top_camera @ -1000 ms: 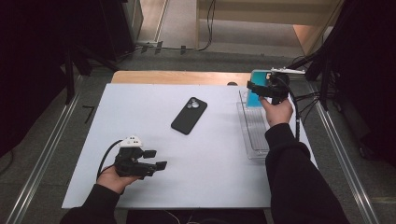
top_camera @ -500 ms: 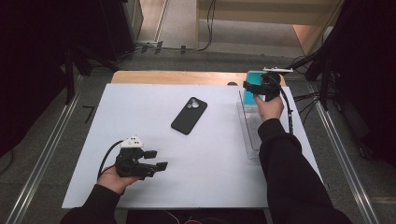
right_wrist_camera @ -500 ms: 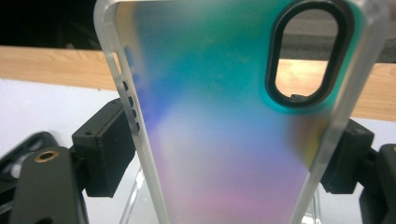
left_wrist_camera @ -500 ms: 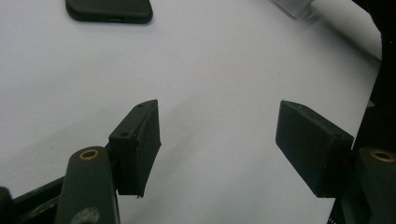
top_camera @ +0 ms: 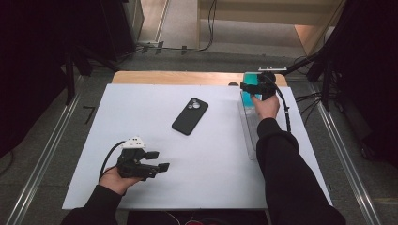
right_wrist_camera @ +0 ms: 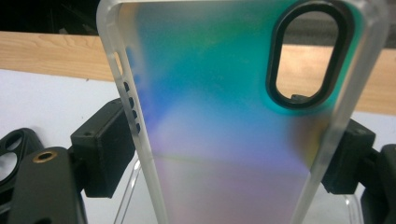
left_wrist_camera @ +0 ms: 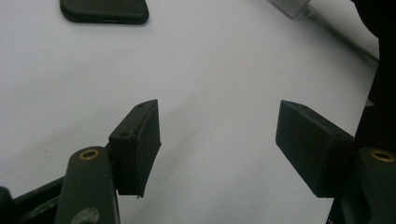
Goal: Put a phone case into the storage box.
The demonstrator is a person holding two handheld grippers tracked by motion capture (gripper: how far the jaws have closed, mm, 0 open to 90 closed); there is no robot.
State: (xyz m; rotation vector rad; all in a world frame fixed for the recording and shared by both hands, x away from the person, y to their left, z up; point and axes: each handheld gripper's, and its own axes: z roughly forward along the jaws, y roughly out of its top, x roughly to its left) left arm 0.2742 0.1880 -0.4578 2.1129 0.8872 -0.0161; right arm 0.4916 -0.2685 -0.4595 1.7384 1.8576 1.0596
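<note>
The right gripper point(top_camera: 253, 89), upper right of the high view, clamps the iridescent phone case point(right_wrist_camera: 229, 116) across its long side rails. The case is probably light, flexible and slippery; grip the rails. The left gripper point(left_wrist_camera: 217, 140) stands open, empty.

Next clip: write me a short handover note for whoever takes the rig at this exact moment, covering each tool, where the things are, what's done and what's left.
Right tool: at the table's far right corner, shut on the edges of the iridescent phone case, held upright over the clear tray.
Left tool: open, holding nothing, low over the white mat at the near left.
Phone: face down mid-mat, bare, untouched.
Done: case gripped.
Left, probably: bring the case to the phone and fit it on; the left tool likely steadies the phone.
A second, dark case lies by the tray.
</note>
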